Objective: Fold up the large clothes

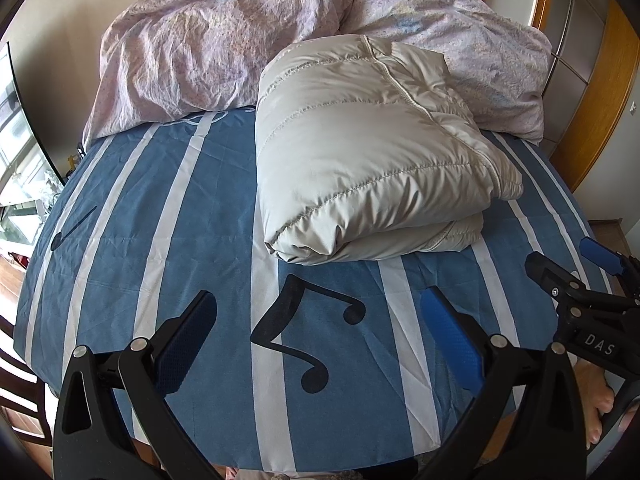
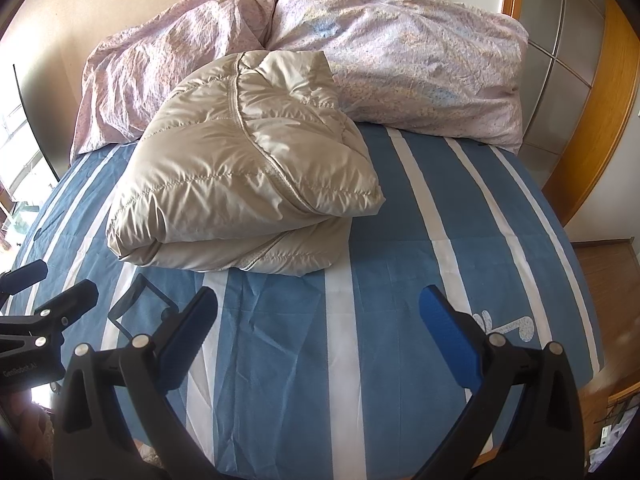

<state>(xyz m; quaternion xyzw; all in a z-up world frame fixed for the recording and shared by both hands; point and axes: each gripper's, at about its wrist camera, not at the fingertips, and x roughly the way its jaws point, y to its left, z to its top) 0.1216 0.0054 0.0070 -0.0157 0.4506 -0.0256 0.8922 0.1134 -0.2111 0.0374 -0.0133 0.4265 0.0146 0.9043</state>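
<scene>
A beige quilted down jacket (image 1: 372, 160) lies folded into a thick bundle on the blue striped bed sheet (image 1: 160, 240). It also shows in the right wrist view (image 2: 240, 176). My left gripper (image 1: 320, 336) is open and empty, held above the sheet short of the jacket. My right gripper (image 2: 320, 332) is open and empty, also short of the jacket. The right gripper shows at the right edge of the left wrist view (image 1: 568, 268), and the left gripper at the left edge of the right wrist view (image 2: 52, 284).
A crumpled pink floral duvet (image 1: 224, 52) is piled at the head of the bed behind the jacket, and shows in the right wrist view (image 2: 400, 56). A wooden wardrobe (image 2: 592, 92) stands to the right. A window (image 1: 16, 128) is at the left.
</scene>
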